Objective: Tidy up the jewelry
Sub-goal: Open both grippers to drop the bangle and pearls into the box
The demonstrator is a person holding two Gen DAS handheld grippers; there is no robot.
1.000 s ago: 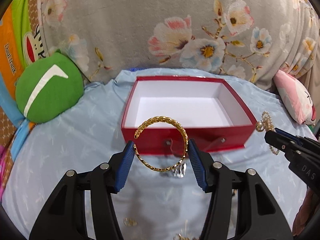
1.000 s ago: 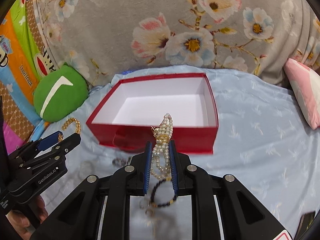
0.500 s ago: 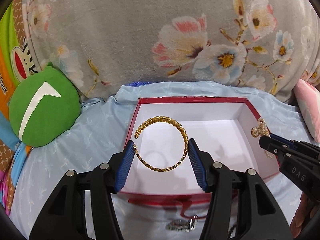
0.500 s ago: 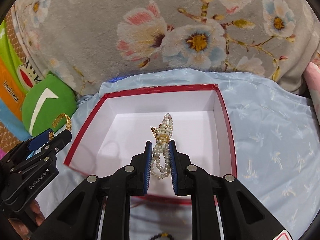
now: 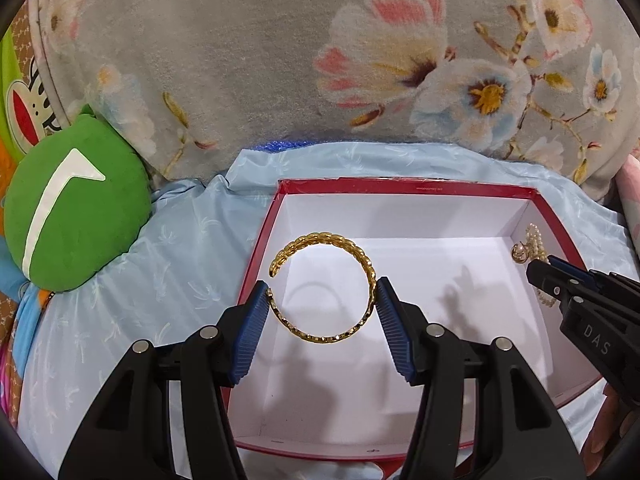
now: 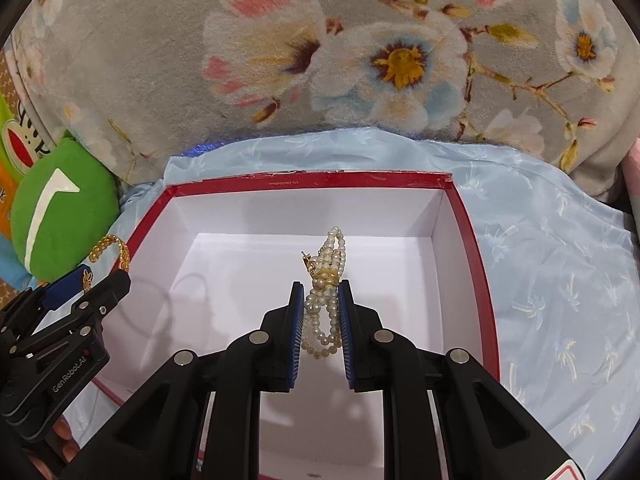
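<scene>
Left gripper (image 5: pixel 322 294) holds the gold bangle (image 5: pixel 323 288) across its width, blue pads pressing on both sides, ring upright and open at upper left. Right gripper (image 6: pixel 320 292) is nearly closed, pinching the pearl bracelet (image 6: pixel 325 280); strands loop below the pads, gold clasp sticks up above them. Both items hang over the inside of the red box (image 5: pixel 416 188), neither touching the floor as far as I can tell.

Hidden or cut off: box's near wall is behind the gripper bodies in both views. From the left wrist view the pearls are half behind the right gripper's tip; from the right wrist view only a bit of bangle shows above the left gripper. A fingertip (image 6: pixel 60 436) peeks out under the left gripper, rest of the person out of frame. Tiny print on the box's far rim is too small to read.

Versus a second ago: both grippers sat short of the box, front wall facing the cameras, loose jewelry on the cloth below. Now they are over the white interior, box much larger in view. Grips unchanged.

Writing: "DAS" on the right gripper's side, "GenRobot.AI" on the left gripper's.

Further back: light blue sheet (image 6: pixel 560 280), green cushion (image 5: pixel 76 208) with a white mark at left, grey floral blanket (image 5: pixel 320 60) behind, cartoon-print fabric at far left edge, lettering cut off.
</scene>
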